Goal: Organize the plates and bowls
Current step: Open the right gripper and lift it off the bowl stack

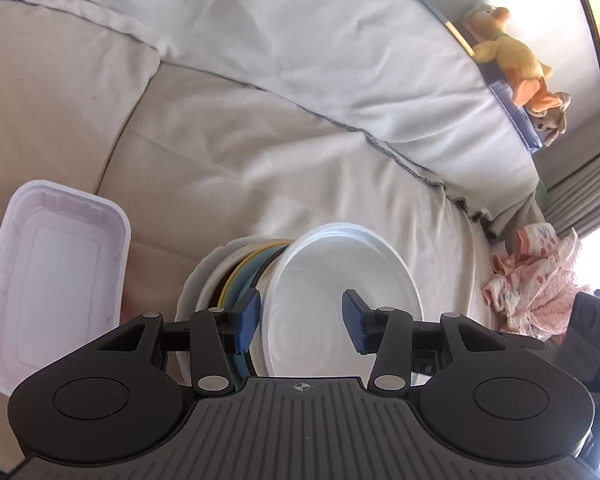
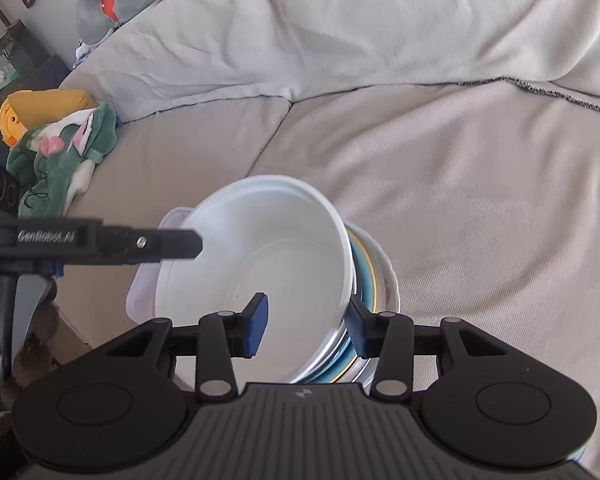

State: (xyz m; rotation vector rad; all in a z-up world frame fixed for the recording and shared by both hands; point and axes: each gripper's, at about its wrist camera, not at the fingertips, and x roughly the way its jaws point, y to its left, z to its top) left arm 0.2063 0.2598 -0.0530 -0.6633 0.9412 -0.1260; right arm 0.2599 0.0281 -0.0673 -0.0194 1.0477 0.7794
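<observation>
Beige sofa cushion carries a leaning stack of plates with a light, thin-walled white bowl atop; both grippers, left gripper and right gripper, gape empty around it, rim looking the best hold.

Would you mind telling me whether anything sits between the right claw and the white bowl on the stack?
Nothing visible does. The right claw already straddles the near wall of the white bowl, one finger inside and one outside, atop the stacked plates. The left claw is off to the side.
</observation>
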